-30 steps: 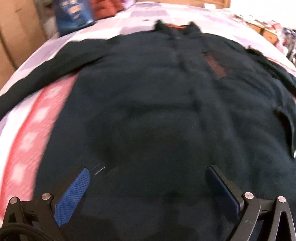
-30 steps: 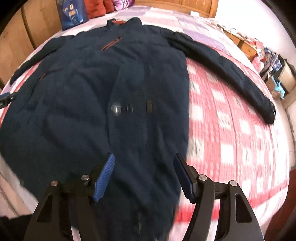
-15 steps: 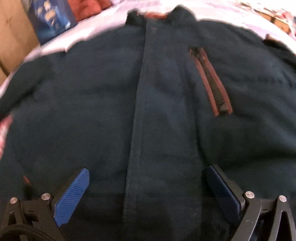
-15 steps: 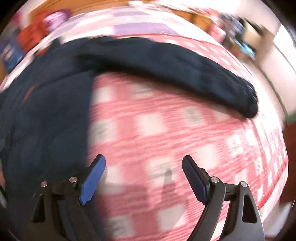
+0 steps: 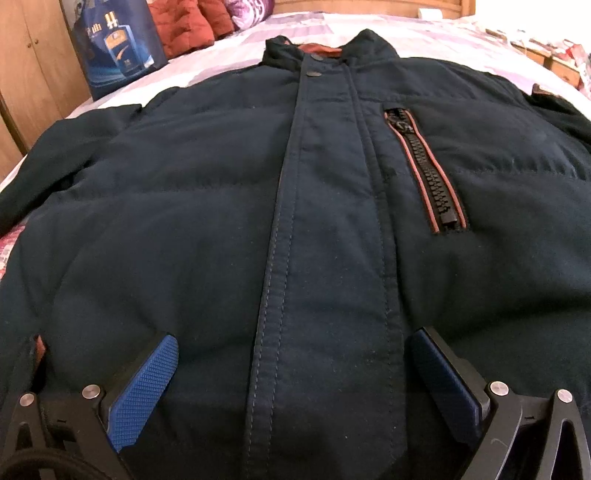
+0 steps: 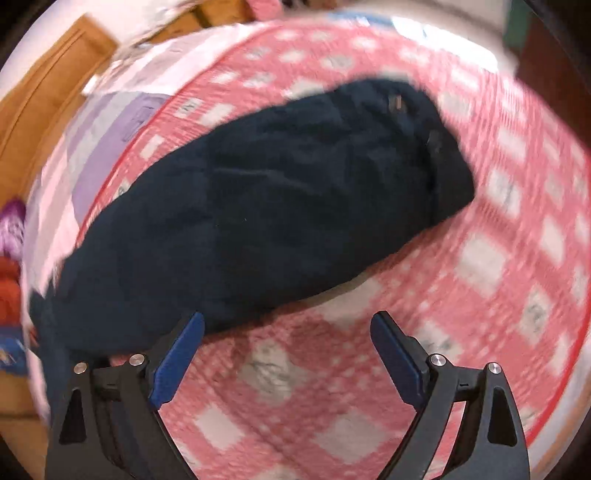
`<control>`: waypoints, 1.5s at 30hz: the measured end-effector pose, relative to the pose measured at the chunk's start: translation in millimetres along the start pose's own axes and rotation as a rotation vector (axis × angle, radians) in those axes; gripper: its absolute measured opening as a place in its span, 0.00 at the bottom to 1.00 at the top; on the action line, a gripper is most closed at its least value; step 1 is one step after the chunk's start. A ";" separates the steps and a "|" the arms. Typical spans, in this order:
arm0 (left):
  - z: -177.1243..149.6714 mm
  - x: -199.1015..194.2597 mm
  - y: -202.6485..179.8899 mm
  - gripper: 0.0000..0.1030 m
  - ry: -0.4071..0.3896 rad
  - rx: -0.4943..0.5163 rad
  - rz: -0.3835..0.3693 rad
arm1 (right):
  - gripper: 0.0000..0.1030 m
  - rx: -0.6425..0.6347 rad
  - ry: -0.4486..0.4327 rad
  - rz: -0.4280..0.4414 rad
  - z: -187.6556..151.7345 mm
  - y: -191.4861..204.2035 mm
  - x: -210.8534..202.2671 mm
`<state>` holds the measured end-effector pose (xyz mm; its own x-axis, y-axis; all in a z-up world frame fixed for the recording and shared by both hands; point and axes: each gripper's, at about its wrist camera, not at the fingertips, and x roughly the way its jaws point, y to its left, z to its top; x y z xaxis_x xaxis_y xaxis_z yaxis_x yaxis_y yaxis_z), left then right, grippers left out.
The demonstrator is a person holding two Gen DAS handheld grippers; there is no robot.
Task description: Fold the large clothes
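A large dark navy padded jacket (image 5: 207, 206) lies face up on the bed, collar (image 5: 321, 48) at the far end, with a red-trimmed chest zip pocket (image 5: 428, 173). My left gripper (image 5: 291, 347) is open and empty, low over the jacket's front placket. In the right wrist view one jacket sleeve (image 6: 280, 199) lies stretched across the red checked quilt (image 6: 480, 258), cuff at the upper right. My right gripper (image 6: 288, 332) is open and empty, just in front of the sleeve's near edge; its left finger (image 6: 177, 354) is next to the sleeve.
A blue gift bag (image 5: 114, 40) and red cushions (image 5: 184, 26) stand at the head of the bed. A wooden wardrobe (image 5: 33, 62) stands at the left. A wooden headboard (image 6: 40, 96) and cluttered shelves (image 5: 554, 55) lie beyond the bed.
My left gripper has moved up the jacket toward the chest and collar. My right gripper has swung right from the jacket body to the outstretched sleeve. Both stayed open.
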<state>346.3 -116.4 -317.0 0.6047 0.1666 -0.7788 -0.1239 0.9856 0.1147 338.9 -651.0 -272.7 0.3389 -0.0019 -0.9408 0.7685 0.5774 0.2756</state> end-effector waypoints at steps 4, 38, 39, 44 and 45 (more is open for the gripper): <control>-0.2 -0.6 0.6 1.00 -0.001 0.000 -0.001 | 0.95 0.182 0.011 0.049 3.9 -12.6 18.8; -0.4 -0.3 -0.8 1.00 -0.002 -0.004 -0.005 | 0.08 -1.169 -0.632 -0.069 -155.6 414.9 -42.5; -0.4 -0.5 -1.0 1.00 -0.002 -0.004 -0.006 | 0.08 -1.223 -0.602 -0.047 -178.9 426.4 -29.1; -0.3 0.1 0.2 1.00 -0.001 -0.010 -0.012 | 0.08 -1.441 -0.515 -0.029 -266.1 454.0 21.2; -0.1 0.2 0.2 1.00 -0.001 -0.012 -0.013 | 0.08 -1.467 -0.497 -0.027 -277.7 456.4 29.2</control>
<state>346.3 -116.1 -317.2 0.6072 0.1534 -0.7796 -0.1249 0.9874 0.0970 548.8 -160.7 -229.1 0.7022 -0.1153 -0.7025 -0.3102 0.8386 -0.4477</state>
